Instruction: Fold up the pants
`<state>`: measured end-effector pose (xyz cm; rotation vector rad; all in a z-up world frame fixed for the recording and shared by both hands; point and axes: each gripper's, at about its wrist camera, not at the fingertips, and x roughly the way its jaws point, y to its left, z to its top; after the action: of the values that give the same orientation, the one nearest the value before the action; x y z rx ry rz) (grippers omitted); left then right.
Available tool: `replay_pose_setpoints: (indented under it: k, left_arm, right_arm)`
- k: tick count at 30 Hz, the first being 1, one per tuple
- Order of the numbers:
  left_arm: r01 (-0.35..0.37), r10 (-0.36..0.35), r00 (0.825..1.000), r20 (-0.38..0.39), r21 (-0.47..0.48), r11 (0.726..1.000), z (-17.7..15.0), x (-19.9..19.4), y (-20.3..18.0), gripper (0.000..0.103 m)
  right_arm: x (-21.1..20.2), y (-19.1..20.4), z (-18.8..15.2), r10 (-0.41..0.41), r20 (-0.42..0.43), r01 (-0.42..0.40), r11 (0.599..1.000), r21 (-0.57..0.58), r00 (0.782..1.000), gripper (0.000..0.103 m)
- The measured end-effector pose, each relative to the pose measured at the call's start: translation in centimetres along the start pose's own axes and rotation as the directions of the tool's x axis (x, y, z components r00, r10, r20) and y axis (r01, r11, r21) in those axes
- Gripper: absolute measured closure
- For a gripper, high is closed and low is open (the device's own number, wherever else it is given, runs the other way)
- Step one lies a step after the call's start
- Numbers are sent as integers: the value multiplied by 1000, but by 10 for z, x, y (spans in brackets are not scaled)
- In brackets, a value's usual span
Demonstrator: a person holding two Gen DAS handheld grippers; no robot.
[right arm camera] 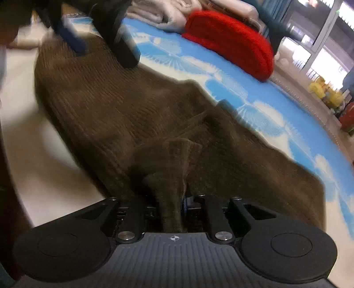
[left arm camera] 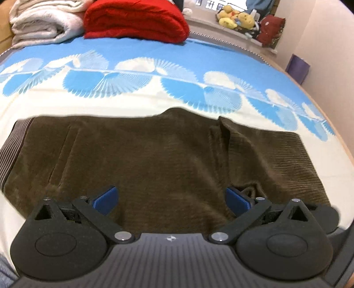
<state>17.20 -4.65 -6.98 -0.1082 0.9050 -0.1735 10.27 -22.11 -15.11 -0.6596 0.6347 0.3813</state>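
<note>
Lying flat across the bed's blue-and-cream fan-patterned cover (left arm camera: pixel 154 95), the brown ribbed corduroy pants (left arm camera: pixel 141 159) spread directly under the left tool (left arm camera: pixel 171 199), whose blue pads stand wide apart over the cloth, gripping nothing. Only the right wrist view shows the right tool (right arm camera: pixel 174 199) pinched nearly shut on a bunched ridge of that soft fabric, with the other tool's dark fingers blurred at the far end. The left view alone shows the striped elastic waistband (left arm camera: pixel 15 146), a folded red blanket (left arm camera: pixel 137 20) and yellow plush toys (left arm camera: pixel 236 16) beyond.
</note>
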Motion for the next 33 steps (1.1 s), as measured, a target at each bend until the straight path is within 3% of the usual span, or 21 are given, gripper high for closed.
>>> replay_pose_setpoints:
  k: [1,3,7,16,18,23,28,29,31,33]
  left_arm:
    - [1,-1,1000,-6,-10,1000,-2,1,2,0]
    - [8,-8,1000,-20,-25,1000,-5,3,3,0]
    - [16,-16,1000,-11,0,1000,-7,1,0,0]
    - [85,-85,996,-19,21,996,-9,5,-22,0]
    - [101,-100,994,-34,20,995,-9,10,-29,0]
    - [135,-134,987,-84,5,991,-9,30,-45,1]
    - [127,-121,983,-142,37,991,-11,55,-63,1]
    - [123,-113,982,-154,53,991,-13,59,-66,6]
    - [129,-117,982,-151,71,989,-20,60,-66,21]
    - [158,-147,981,-130,76,984,-24,53,-64,33]
  right_arm:
    - [-2,-4,2,14,-3,-14,1000,25,1000,86]
    - [-7,-25,1,78,-4,-76,978,194,997,82]
    - [-24,-44,-2,205,49,-210,924,321,977,54]
    - [-57,-53,-3,411,126,-428,838,337,903,48]
    - [-53,-60,-3,453,127,-467,809,357,882,41]
    - [-47,-79,-6,531,141,-537,735,415,835,41]
    - [-45,-70,-11,590,119,-587,720,370,799,41]
    - [-46,-71,-11,605,110,-599,714,363,788,42]
    - [-54,-84,-14,605,112,-600,716,357,788,48]
    - [-62,-114,-21,555,147,-562,726,396,819,47]
